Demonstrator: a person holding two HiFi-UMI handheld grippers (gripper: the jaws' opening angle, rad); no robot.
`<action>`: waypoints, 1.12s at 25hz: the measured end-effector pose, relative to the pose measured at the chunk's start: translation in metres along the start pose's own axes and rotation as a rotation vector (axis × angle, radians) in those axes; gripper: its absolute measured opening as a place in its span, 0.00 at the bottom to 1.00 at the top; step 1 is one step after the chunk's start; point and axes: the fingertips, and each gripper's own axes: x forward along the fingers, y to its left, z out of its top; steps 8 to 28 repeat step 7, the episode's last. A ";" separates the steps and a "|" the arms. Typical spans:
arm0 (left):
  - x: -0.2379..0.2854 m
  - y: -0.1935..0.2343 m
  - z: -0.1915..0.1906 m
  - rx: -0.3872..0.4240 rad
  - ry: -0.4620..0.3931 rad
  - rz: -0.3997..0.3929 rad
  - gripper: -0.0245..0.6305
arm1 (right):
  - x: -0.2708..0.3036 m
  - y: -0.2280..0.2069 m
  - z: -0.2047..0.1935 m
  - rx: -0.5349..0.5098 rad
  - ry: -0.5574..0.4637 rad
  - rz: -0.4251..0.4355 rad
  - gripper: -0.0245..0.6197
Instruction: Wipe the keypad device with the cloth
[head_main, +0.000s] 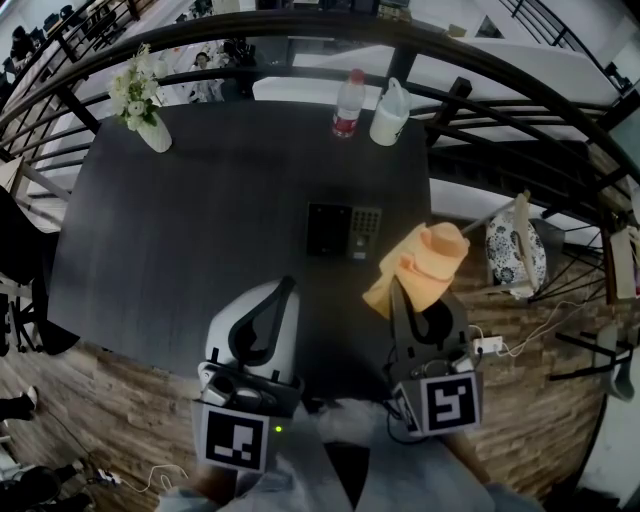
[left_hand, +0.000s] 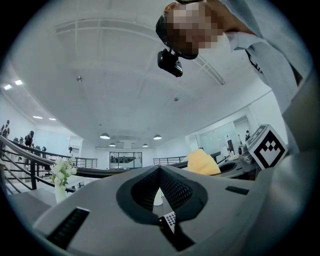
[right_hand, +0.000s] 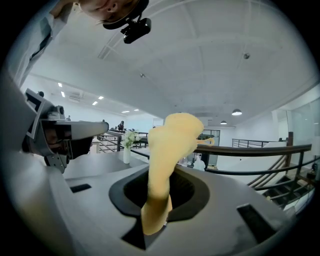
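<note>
Head view shows the keypad device lying flat near the middle of the dark desk, with nothing on it or touching it. The right gripper is clenched on a yellow-orange cloth, which it holds just off the device's right side, over the desk's edge. The cloth is pinched at one end, so the loose bulk bunches beyond the jaw tips. That probably leaves a soft pad free to press on the keys.

The right gripper view confirms the hold: the cloth rises from between the closed jaws and fills the middle of the picture.

The left gripper sits nearer the person, short of the device. Its jaws are together with nothing between them, though the keypad shows through the gap below the tips. Judging by its place, it may be waiting to steady the device.

A flower vase, a bottle and a white jug stand along the far edge, well apart from the device. Wiping looks not yet begun.
</note>
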 end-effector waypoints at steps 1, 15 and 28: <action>0.000 0.000 0.000 0.000 0.000 0.000 0.06 | 0.000 0.000 0.000 -0.002 0.002 0.003 0.15; -0.001 -0.003 0.002 -0.004 -0.001 0.000 0.06 | -0.002 0.000 -0.004 0.013 0.018 0.010 0.15; -0.001 -0.003 0.002 -0.004 -0.001 0.000 0.06 | -0.002 0.000 -0.004 0.013 0.018 0.010 0.15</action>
